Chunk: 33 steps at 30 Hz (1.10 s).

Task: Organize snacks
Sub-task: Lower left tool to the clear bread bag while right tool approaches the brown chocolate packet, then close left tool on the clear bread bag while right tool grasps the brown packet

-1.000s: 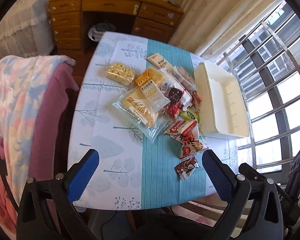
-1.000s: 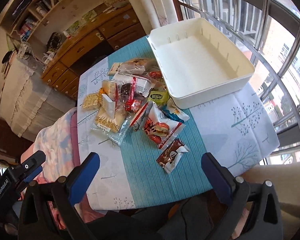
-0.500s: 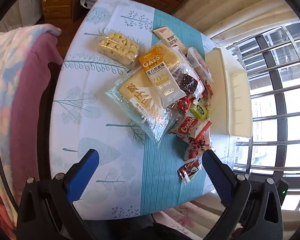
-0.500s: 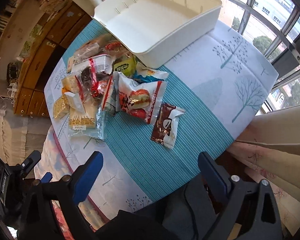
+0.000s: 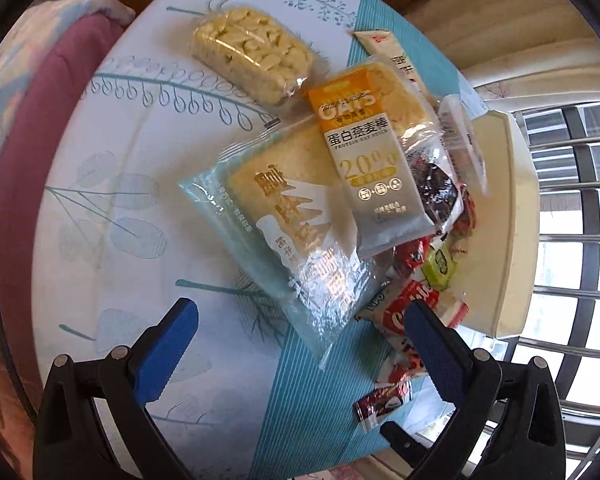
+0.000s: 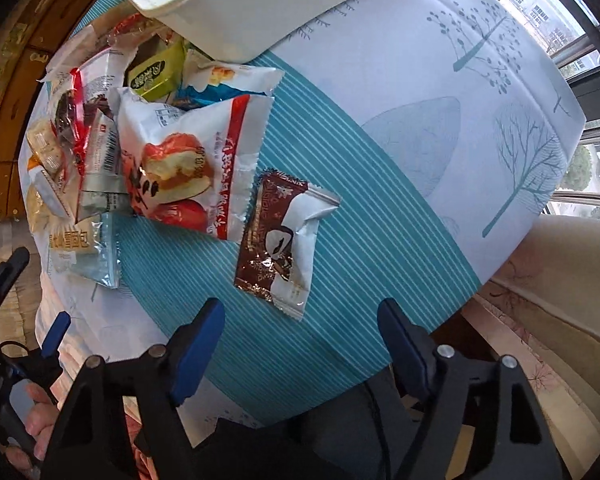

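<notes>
I'm at the start of the pick-up step, both tongs low over the counter [image 5: 100, 208] and nothing boxed yet. My left tongs [image 5: 300, 344] stand wide and empty, just near of the big bread packet [image 5: 284, 216] at the left of the snack pile. The white box [image 6: 236, 4] sits at the far side, touching the pile. My right tongs [image 6: 300, 340] have just been closing, though nothing sits between them; the brown chocolate packet [image 6: 280, 236] lies just beyond. Next, I judge, I must straddle that packet and pinch it.
</notes>
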Motion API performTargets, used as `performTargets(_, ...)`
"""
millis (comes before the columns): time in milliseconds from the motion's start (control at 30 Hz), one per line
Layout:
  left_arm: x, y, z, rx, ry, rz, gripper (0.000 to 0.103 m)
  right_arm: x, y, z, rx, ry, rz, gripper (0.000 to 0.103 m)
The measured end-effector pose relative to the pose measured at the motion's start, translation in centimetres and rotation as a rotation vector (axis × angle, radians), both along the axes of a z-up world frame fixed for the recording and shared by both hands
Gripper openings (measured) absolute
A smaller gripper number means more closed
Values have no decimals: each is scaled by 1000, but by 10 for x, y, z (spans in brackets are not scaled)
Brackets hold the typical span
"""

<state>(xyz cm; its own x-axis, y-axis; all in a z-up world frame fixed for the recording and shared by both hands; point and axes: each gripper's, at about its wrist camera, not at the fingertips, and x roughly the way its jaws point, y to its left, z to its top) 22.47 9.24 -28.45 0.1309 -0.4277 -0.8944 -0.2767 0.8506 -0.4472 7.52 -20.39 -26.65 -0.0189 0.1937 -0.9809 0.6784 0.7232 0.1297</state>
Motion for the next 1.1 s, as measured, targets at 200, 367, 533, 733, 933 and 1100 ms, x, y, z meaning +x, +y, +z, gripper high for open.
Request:
performTargets(200,8,-5,-16,1,-10,27,98,8,2,-8,-23,-2,70,69)
performTargets(367,18,-4,-22,2,-31,58,91,16,1,-14,-26,-6,101,58)
performTargets(533,25,2,-26,4,-52,87,84,19,-4,-21,-23,3,107,47)
performTargets(733,25,9,-29,-11,-76,135,73,32,-21,-20,-12,-7,103,36)
performTargets(933,22,22,-35,-38,-77,201,39,53,-24,-28,-13,-2,112,32)
performTargets(1100,23,22,-31,-40,-90,193,25,54,-23,-25,-7,7,104,30)
